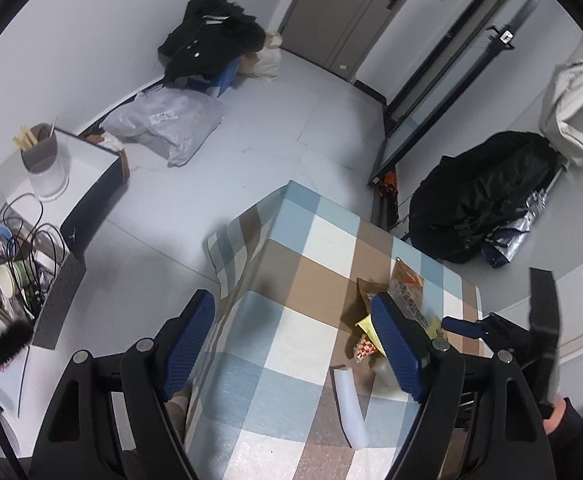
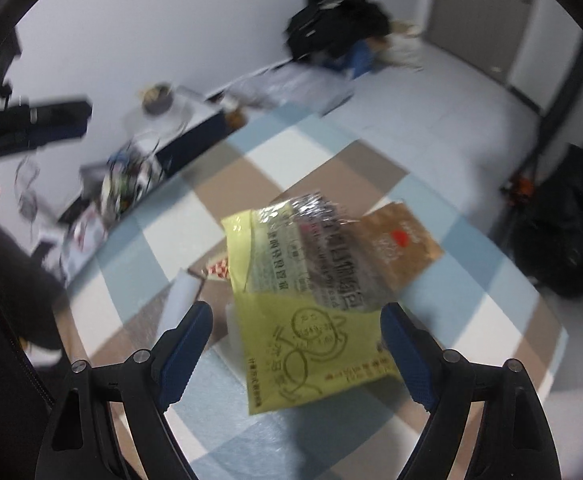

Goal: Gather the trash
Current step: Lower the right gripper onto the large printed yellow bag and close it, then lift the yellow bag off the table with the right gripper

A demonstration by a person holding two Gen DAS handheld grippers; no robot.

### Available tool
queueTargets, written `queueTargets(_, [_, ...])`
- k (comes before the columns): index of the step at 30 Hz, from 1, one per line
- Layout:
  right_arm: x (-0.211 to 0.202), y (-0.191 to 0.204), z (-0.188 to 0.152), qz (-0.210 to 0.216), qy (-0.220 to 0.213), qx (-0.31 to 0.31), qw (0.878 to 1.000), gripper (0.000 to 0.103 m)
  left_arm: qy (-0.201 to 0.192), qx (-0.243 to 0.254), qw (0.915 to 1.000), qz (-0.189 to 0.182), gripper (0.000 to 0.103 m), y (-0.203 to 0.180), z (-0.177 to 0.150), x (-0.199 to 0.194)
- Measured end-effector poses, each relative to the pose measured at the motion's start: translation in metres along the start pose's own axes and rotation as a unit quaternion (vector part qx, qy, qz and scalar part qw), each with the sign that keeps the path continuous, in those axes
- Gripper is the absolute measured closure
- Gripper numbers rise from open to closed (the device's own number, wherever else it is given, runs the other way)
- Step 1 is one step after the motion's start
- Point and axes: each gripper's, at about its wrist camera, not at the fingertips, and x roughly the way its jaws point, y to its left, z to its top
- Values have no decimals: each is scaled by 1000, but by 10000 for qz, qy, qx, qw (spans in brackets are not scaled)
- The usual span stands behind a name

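A pile of trash lies on the checked tablecloth (image 2: 471, 292). In the right wrist view a yellow and clear food wrapper (image 2: 303, 300) lies on top, with a brown wrapper (image 2: 399, 240) behind it, a white foam strip (image 2: 183, 300) to its left and a small red-checked wrapper (image 2: 217, 269). My right gripper (image 2: 295, 344) is open, its fingers on either side of the yellow wrapper, just above it. My left gripper (image 1: 291, 344) is open and empty over the table's left edge (image 1: 227, 320). The trash pile (image 1: 403, 296) sits by its right finger (image 1: 395, 344). The foam strip (image 1: 349, 404) lies nearer.
A grey bin (image 1: 35, 296) full of cables and a paper cup stands on the floor at the left, with a white box (image 1: 83, 176) behind it. Black bags (image 1: 479, 208) lie by the right wall, a plastic bag (image 1: 163, 124) and dark clothes (image 1: 211, 40) at the back.
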Motion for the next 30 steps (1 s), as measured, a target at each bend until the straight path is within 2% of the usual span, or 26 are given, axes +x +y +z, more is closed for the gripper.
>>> queueTargets(7, [26,3,10,-114,415,-556,9975,17,64,-222,9997,-2,25,6,6,6])
queueTargets(13, [34,0,14,3,556,-621,9965,17,106,-228,9997,-24,25,5,8,7])
queueTargets(16, [36,-4,14,98,516,-425,9977,20,122,-250,9996,-29,25,6,7,8])
queueTargets(17, [35,-7,14,187,478,-301,9982,27,131,-262,9996,-30,25,7,8,8])
queueTargets(19, [34,-12,13,226,398,-96,9989,32,150,-284,9995,-24,25,8,8,8])
queueTargets(20, [33,-12,13,229,375,-40,9990,40,150,-308,9994,-32,25,9,8,8])
queueTargets(21, [33,-15,11,320,386,52,9987,52,137,-327,9994,-38,25,10,8,7])
queueTargets(30, [7,-26,3,365,-133,577,9976,52,80,-283,9996,-20,25,8,8,5])
